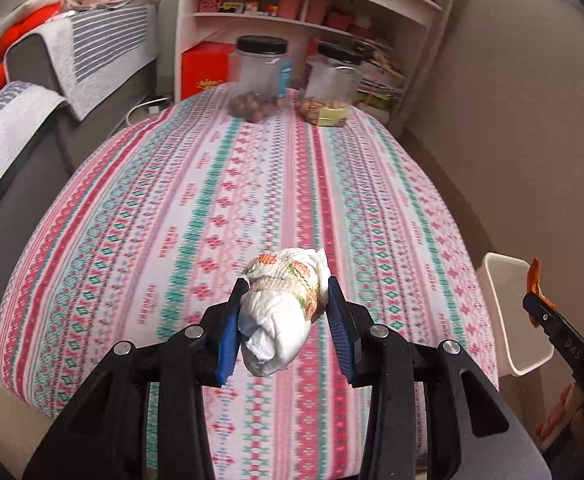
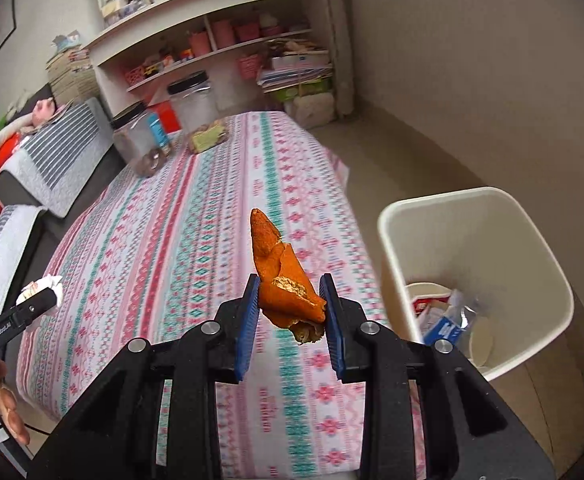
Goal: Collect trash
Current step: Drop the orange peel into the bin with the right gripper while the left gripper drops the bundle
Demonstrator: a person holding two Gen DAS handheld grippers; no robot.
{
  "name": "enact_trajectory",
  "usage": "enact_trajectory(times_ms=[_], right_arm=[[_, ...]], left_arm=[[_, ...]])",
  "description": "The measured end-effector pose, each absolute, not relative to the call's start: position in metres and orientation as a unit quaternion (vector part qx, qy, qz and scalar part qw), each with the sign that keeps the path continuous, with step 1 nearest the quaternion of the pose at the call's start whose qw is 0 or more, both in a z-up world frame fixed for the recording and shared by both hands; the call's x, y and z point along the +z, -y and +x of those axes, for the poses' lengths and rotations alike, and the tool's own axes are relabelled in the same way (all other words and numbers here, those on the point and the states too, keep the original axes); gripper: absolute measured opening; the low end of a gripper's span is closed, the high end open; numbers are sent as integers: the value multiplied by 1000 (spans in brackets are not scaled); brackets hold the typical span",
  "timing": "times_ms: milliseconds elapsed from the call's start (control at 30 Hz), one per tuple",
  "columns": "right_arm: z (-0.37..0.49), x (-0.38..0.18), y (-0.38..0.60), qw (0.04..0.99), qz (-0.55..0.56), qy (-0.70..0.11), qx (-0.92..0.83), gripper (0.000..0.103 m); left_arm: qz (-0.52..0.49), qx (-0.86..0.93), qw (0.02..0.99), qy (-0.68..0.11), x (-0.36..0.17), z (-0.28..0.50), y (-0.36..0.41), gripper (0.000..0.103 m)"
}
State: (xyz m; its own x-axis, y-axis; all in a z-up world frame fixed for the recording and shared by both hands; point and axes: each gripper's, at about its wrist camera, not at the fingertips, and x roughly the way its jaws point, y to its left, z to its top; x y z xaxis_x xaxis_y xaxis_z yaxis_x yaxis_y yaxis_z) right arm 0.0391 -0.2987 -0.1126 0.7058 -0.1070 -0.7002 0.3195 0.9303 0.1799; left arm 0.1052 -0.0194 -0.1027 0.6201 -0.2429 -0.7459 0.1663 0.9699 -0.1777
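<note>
My left gripper (image 1: pixel 288 292) is shut on a crumpled white paper towel (image 1: pixel 284 312) with an orange and green print, held above the patterned tablecloth (image 1: pixel 212 208). My right gripper (image 2: pixel 292 292) is shut on a curled piece of orange peel (image 2: pixel 280 272), also above the table. A cream waste bin (image 2: pixel 531 248) stands on the floor to the right of the table, with a bottle, a cup and paper scraps inside. In the left wrist view the bin (image 1: pixel 503 308) shows at the right edge, with the right gripper and the peel (image 1: pixel 535 276) in front of it. The left gripper with the towel (image 2: pixel 48 282) appears at the left of the right wrist view.
Two clear jars with black lids (image 1: pixel 258 76) (image 1: pixel 331 84) stand at the table's far end. A white shelf unit (image 1: pixel 311 8) full of boxes stands behind them. A grey sofa with striped throws (image 1: pixel 32 120) runs along the left side. Bare floor (image 2: pixel 431 152) lies around the bin.
</note>
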Motion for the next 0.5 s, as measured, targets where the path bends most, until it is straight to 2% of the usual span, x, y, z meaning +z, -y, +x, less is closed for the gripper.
enact_trajectory(times_ms=[500], right_arm=[[20,-134,433,870,175,-385,-253,30]], left_arm=[[16,-200,878,-435,-102,107,145,39]])
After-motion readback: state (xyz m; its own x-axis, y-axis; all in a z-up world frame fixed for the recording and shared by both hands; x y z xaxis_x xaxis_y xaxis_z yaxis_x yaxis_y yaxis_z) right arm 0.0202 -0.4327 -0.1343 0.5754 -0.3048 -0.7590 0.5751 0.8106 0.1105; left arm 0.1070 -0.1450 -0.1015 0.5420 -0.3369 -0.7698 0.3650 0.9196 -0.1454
